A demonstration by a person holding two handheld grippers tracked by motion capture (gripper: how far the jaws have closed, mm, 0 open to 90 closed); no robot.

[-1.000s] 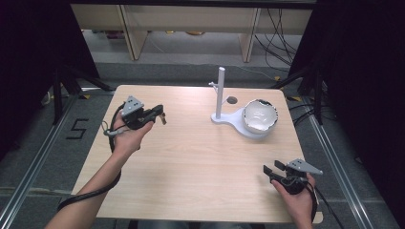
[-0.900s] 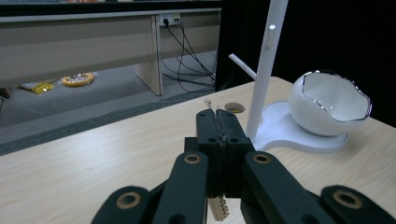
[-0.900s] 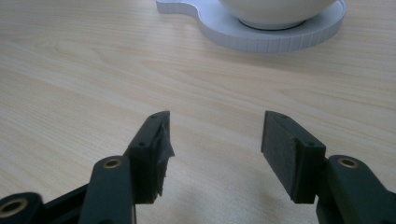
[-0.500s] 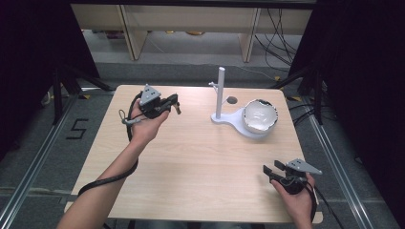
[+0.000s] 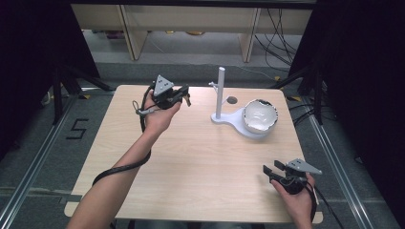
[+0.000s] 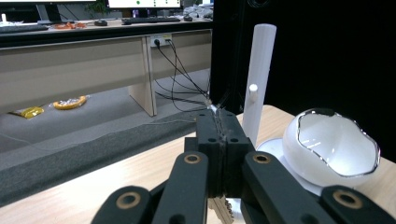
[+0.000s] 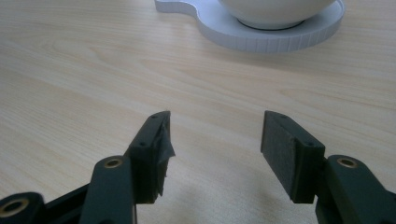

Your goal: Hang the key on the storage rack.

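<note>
My left gripper [image 5: 185,94] has its jaws closed on what looks like a key [image 6: 223,211], held above the table [image 5: 191,157] near the stand [image 5: 220,90]. I judge I'm carrying it to hang, so next it must line up with the peg [image 6: 253,87]. My right gripper [image 5: 272,168] rests with jaws wide at the near edge.

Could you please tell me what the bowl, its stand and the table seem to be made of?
Bowl: likely glazed ceramic, glossy white with a silvery, jagged rim. Stand: probably matte white plastic; its base edge is ribbed. Table: pale wood-grain top, possibly laminate.
</note>
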